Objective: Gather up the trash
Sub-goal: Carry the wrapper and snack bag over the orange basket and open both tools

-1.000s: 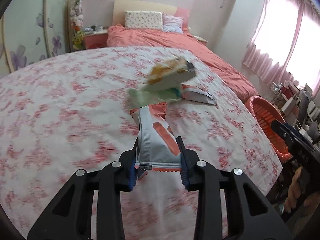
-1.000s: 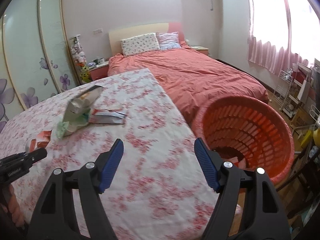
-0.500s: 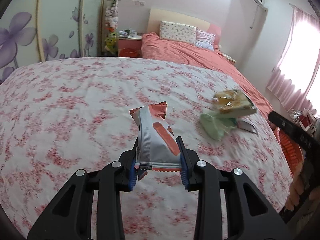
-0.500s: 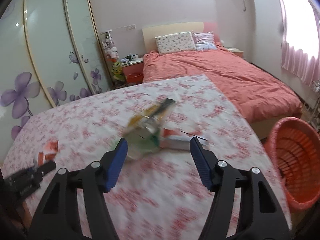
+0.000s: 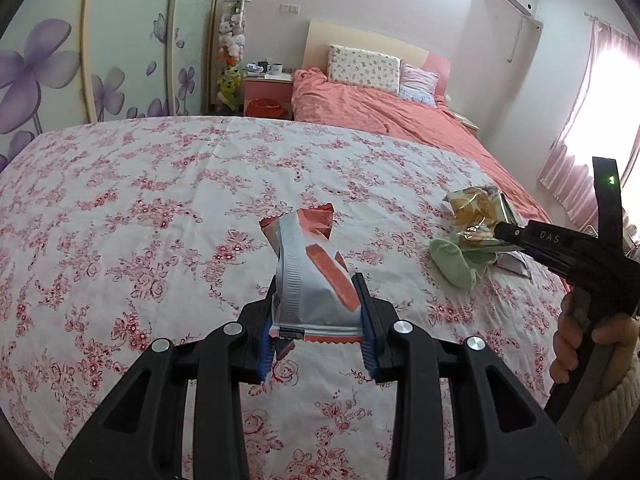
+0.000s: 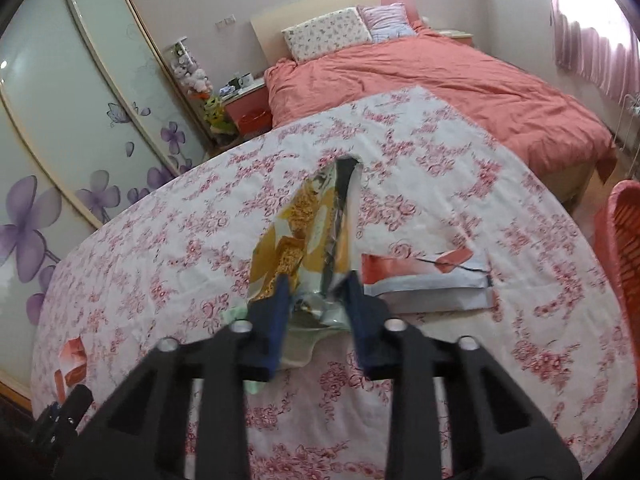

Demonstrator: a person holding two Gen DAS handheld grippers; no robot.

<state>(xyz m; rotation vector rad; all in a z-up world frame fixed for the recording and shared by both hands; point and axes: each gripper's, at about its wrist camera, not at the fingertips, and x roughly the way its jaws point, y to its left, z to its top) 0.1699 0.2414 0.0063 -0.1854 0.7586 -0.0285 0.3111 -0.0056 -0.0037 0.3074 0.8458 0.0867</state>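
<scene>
A crinkly silver-and-red snack wrapper (image 5: 310, 276) stands up between the blue pads of the left hand-held gripper (image 5: 316, 320), pinched at its serrated bottom seam and held above the floral cloth of the desk (image 5: 160, 200). To its right lies a small heap: a glossy yellow snack bag (image 6: 308, 236) with a foil lining, its mouth gaping open, on top of a soft pale-green cloth (image 5: 456, 260). The right hand-held gripper (image 6: 318, 312) has its fingers closed to a narrow gap around the crumpled lower end of that bag, though the blur makes the contact itself hard to judge. Just beside the bag a flat silver-and-red packet (image 6: 428, 276) lies on the cloth. At the right edge, only a cut-off slice of a slatted orange plastic basket (image 6: 622, 248) shows. Behind the desk is a bed with a coral cover (image 6: 440, 76).
</scene>
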